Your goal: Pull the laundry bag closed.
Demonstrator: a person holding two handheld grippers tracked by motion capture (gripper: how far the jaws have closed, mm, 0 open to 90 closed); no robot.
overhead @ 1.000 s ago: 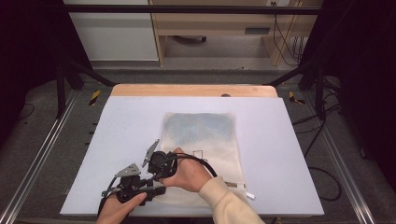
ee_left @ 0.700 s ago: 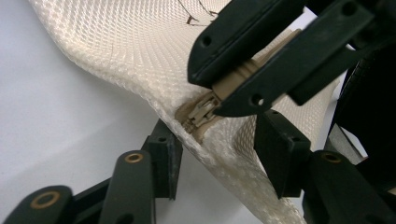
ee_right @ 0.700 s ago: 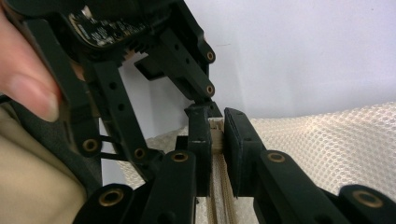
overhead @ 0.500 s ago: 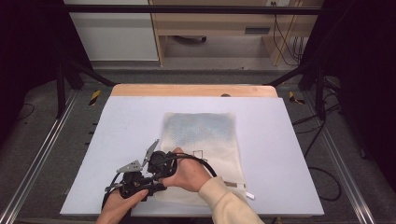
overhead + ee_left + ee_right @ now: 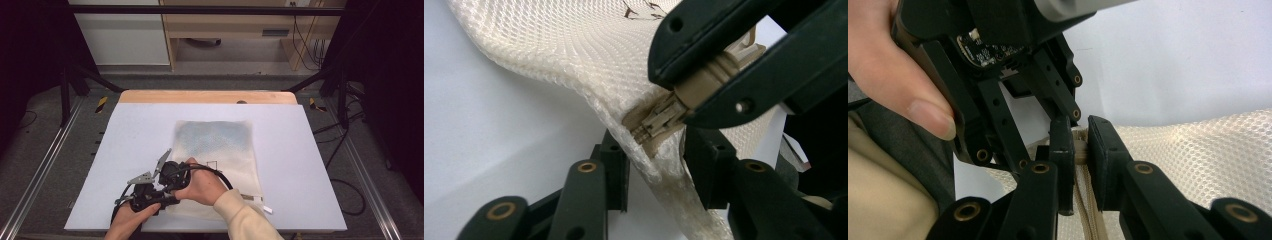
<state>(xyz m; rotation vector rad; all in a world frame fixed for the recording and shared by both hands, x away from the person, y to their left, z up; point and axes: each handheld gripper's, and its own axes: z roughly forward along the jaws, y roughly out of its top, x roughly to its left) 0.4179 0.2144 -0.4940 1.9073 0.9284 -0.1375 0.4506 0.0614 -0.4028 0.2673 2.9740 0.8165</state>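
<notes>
At the near-left corner of the mesh bag (image 5: 220, 165) we see both grippers working close together. In the left gripper view, the left gripper (image 5: 654, 172) has its fingers (image 5: 611, 170) set either side of the bag's bunched edge; they look close on the fabric, though we cannot tell whether they truly pinch it. Just above them the right gripper (image 5: 719, 82) has its jaws clenched on the beige zipper pull (image 5: 696, 92), which runs into the zipper slider (image 5: 655, 122) at the corner of the mesh. The right gripper view agrees: its own fingers (image 5: 1062, 150) are pressed on a thin beige piece, with the zipper tape (image 5: 1087, 215) running down between them.

Outward from there, the high view shows the person's left hand (image 5: 129, 220) and right hand (image 5: 202, 185) (a cream sleeve (image 5: 245, 220) follows the right) at the near edge of the table (image 5: 310, 165). The bag lies flat in the table's middle, its far edge well short of the wooden strip (image 5: 207, 97) at the back. Wide bare white surface lies left, right and beyond the bag.
</notes>
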